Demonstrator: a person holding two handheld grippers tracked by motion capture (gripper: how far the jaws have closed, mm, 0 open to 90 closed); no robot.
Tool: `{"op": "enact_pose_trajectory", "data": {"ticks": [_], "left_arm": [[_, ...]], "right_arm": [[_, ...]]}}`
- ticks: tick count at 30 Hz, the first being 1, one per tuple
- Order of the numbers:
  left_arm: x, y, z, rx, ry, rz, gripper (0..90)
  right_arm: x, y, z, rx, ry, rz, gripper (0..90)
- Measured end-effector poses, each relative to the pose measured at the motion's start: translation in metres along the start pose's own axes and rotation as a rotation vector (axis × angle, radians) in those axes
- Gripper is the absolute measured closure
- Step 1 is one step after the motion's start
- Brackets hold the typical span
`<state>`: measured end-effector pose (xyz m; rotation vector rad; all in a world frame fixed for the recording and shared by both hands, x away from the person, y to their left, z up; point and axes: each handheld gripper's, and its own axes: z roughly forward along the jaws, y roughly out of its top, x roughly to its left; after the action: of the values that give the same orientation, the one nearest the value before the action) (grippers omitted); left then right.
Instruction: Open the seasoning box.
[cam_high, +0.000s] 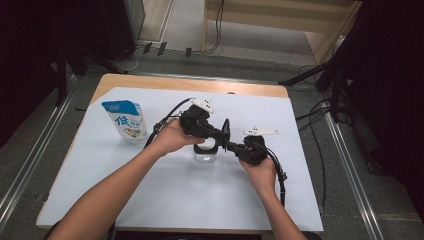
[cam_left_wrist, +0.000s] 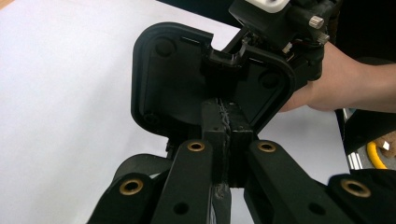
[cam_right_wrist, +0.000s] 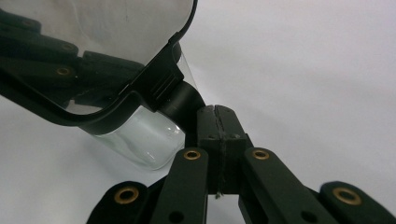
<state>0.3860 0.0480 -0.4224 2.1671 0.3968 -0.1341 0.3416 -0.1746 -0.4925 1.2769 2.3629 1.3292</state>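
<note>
A clear glass jar (cam_high: 205, 156) stands mid-table on the white sheet, its black lid (cam_high: 226, 131) swung up on edge. My left gripper (cam_high: 218, 133) comes in from the left, and in its own view the left gripper (cam_left_wrist: 225, 112) is shut on the lower rim of the lid (cam_left_wrist: 177, 79), whose inner face shows. My right gripper (cam_high: 233, 146) reaches from the right. In its own view the right gripper (cam_right_wrist: 217, 116) has its jaws together, tips against a black stub (cam_right_wrist: 180, 100) under the lid frame (cam_right_wrist: 154, 79) beside the jar (cam_right_wrist: 140, 140). Nothing shows between them.
A blue and white pouch (cam_high: 125, 120) stands upright at the back left of the white sheet (cam_high: 150, 200). The wooden table edge (cam_high: 190, 83) runs along the back, with cables and dark stands on the floor beyond.
</note>
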Motion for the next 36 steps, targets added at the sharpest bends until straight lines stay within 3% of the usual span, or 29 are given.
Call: {"op": "enact_pose_trajectory", "data": {"ticks": [17, 23, 26, 32, 36], "left_arm": [[0.002, 0.000, 0.007, 0.004, -0.005, -0.015, 90.0], [0.002, -0.002, 0.002, 0.014, -0.023, -0.031, 89.9], [0.002, -0.004, -0.007, 0.011, -0.016, -0.029, 89.2], [0.003, -0.010, -0.025, 0.003, -0.032, -0.068, 69.3], [0.002, -0.016, -0.034, -0.006, -0.031, -0.065, 57.5]], "right_arm": [[0.002, 0.000, 0.000, -0.003, -0.018, -0.005, 90.0], [0.002, 0.001, -0.004, -0.012, -0.012, -0.019, 89.7], [0.000, 0.000, -0.011, -0.021, -0.007, -0.022, 85.0], [-0.001, -0.008, -0.024, -0.022, 0.026, -0.012, 76.4], [0.005, -0.012, -0.028, -0.021, 0.038, -0.030, 73.0]]}}
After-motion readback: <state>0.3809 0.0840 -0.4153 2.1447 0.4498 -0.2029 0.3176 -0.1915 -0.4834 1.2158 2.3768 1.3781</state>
